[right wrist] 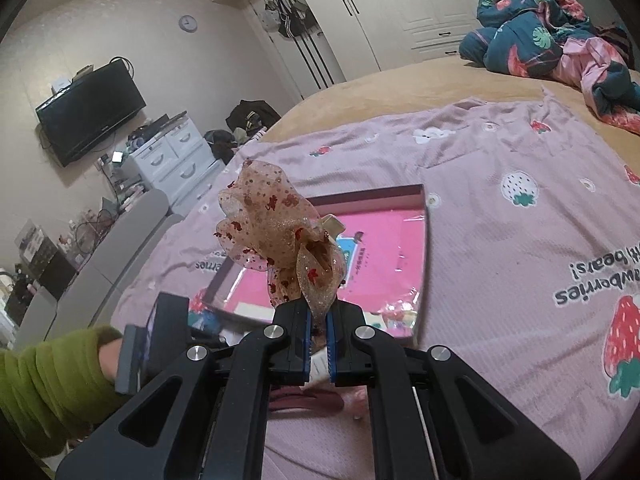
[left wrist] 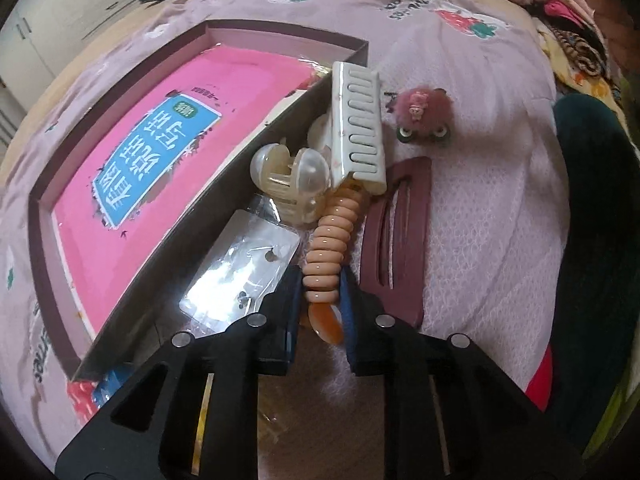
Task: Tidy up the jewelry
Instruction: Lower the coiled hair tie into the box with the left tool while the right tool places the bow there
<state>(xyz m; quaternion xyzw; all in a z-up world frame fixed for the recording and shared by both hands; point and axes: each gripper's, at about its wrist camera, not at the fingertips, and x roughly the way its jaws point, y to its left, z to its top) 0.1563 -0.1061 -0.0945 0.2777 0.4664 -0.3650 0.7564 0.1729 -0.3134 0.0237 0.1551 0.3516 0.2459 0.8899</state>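
Observation:
My left gripper (left wrist: pixel 320 292) is shut on an orange spiral hair tie (left wrist: pixel 330 236), which stretches away toward a cream comb-shaped hair clip (left wrist: pixel 358 120). Beside it lie a clear claw clip (left wrist: pixel 290 178), a maroon flat clip (left wrist: pixel 400 236), a carded pair of earrings in plastic (left wrist: pixel 244 264) and a pink pompom clip (left wrist: pixel 422 110). The brown box with a pink lining (left wrist: pixel 160 176) lies to the left. My right gripper (right wrist: pixel 319 322) is shut on a sheer glittery bow with red spots (right wrist: pixel 276 232), held up above the same box (right wrist: pixel 424 248).
Everything rests on a pink strawberry-print blanket (right wrist: pixel 520 240) spread over a bed. A bundled dark quilt (right wrist: pixel 540 28) sits at the far right corner. A hand in a green sleeve (right wrist: pixel 52 380) holds the left gripper at the lower left. Drawers and a wall TV stand beyond the bed.

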